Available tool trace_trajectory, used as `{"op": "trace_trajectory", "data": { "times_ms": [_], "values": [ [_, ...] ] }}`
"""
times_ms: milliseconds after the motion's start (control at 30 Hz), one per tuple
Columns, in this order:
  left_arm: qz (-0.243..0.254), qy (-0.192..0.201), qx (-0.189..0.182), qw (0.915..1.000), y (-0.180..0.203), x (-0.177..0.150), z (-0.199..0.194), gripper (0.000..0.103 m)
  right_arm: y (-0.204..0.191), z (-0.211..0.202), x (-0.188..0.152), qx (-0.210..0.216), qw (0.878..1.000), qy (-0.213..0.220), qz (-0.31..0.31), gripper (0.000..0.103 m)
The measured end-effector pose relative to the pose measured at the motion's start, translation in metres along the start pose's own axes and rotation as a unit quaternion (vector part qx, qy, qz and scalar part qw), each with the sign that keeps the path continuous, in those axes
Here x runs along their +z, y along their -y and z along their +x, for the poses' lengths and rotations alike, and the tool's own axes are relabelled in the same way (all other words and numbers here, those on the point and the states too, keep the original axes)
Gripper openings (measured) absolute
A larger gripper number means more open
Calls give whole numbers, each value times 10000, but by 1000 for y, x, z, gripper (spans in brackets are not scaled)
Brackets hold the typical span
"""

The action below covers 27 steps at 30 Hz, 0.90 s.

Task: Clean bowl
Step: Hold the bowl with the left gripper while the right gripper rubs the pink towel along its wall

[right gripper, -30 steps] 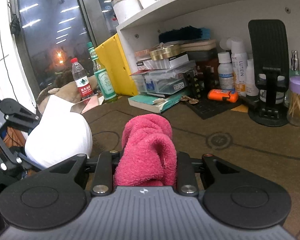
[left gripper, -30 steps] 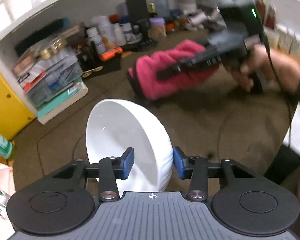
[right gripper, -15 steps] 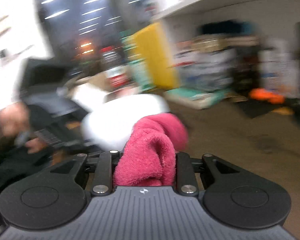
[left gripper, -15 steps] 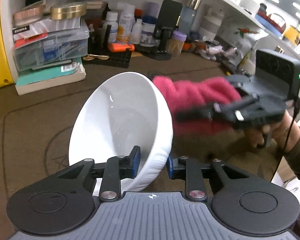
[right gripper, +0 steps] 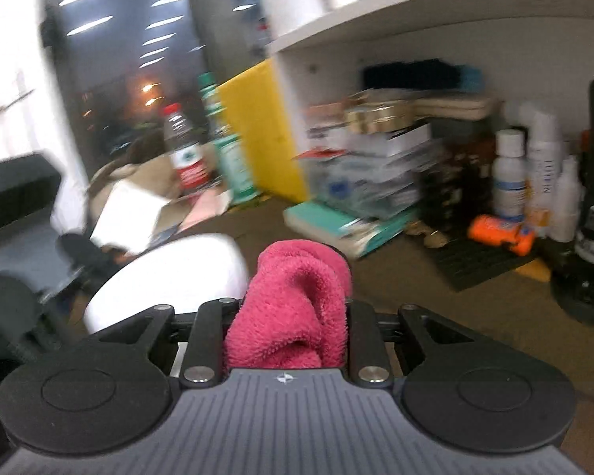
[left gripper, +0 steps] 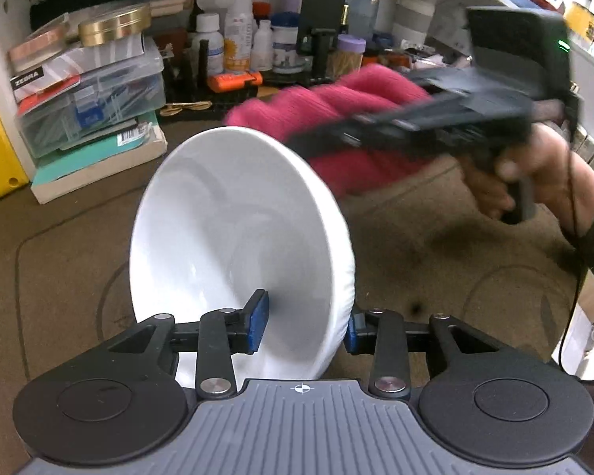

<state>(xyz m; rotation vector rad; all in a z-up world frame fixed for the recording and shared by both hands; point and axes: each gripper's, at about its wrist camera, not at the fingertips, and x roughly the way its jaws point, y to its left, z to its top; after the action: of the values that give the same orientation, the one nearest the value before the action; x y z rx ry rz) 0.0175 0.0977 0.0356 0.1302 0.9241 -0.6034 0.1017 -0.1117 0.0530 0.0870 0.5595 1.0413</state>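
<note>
A white bowl (left gripper: pixel 233 229) is held tilted on edge above the brown table, its hollow facing left. My left gripper (left gripper: pixel 305 324) grips its near rim, one blue pad inside and one outside; the jaws are opening while the wall still sits between the pads. A hand holds my right gripper (right gripper: pixel 293 304), which is shut on a bunched pink cloth (right gripper: pixel 297 297). In the left wrist view the cloth (left gripper: pixel 336 118) hovers, blurred, just behind the bowl's upper right rim. The bowl (right gripper: pixel 170 273) appears in the right wrist view left of the cloth.
Under a white shelf at the back stand stacked plastic boxes (left gripper: pixel 91 95), bottles (left gripper: pixel 233 47), a black phone stand (left gripper: pixel 320 27) and an orange item (left gripper: pixel 235 79). A yellow panel (right gripper: pixel 257 126) and a water bottle (right gripper: pixel 184 150) are at the left. A brown mat (left gripper: pixel 435 261) covers the table.
The bowl has turned in the left gripper, and its rim has slid deeper between the pads. The right gripper with the cloth rose and came in toward the bowl's far rim.
</note>
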Motion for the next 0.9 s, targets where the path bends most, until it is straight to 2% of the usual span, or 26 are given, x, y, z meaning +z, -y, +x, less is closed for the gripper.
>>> {"op": "trace_trajectory", "data": {
  "times_ms": [67, 167, 267, 367, 500, 533, 633, 667, 700, 800, 900],
  "values": [
    [-50, 51, 13, 10000, -3, 3, 1, 36, -1, 0, -2, 51, 10000, 27, -20, 25],
    [71, 43, 256, 9996, 2, 14, 8, 37, -10, -14, -19, 155, 9996, 8, -238, 25],
    [366, 2, 776, 9963, 19, 26, 19, 37, 5, -27, -34, 23, 10000, 33, 24, 25],
    [796, -113, 1536, 9848, 40, 25, 28, 45, 13, -36, -42, -53, 9997, 56, 234, 25],
    [842, -159, 1890, 9782, 34, 5, 18, 61, 20, -39, -49, 17, 9994, 102, 338, 25],
    [860, -170, 1998, 9759, 30, -2, 13, 57, 18, -38, -48, 17, 9995, 106, 309, 25],
    [884, -204, 1867, 9782, 18, -11, 12, 43, 11, -35, -44, 7, 9998, 120, 176, 25],
    [845, -207, 1703, 9815, 16, -8, 12, 27, 10, -34, -44, -10, 9998, 127, 154, 25],
    [805, -210, 1539, 9846, 13, -6, 12, 21, 8, -33, -43, -25, 9998, 135, 138, 25],
    [677, -183, 1241, 9898, 7, 4, 9, 15, 6, -37, -42, -35, 9998, 166, 106, 25],
    [601, -123, 877, 9943, 10, 14, 5, 14, -1, -44, -34, 97, 9995, 279, -52, 25]
  ]
}}
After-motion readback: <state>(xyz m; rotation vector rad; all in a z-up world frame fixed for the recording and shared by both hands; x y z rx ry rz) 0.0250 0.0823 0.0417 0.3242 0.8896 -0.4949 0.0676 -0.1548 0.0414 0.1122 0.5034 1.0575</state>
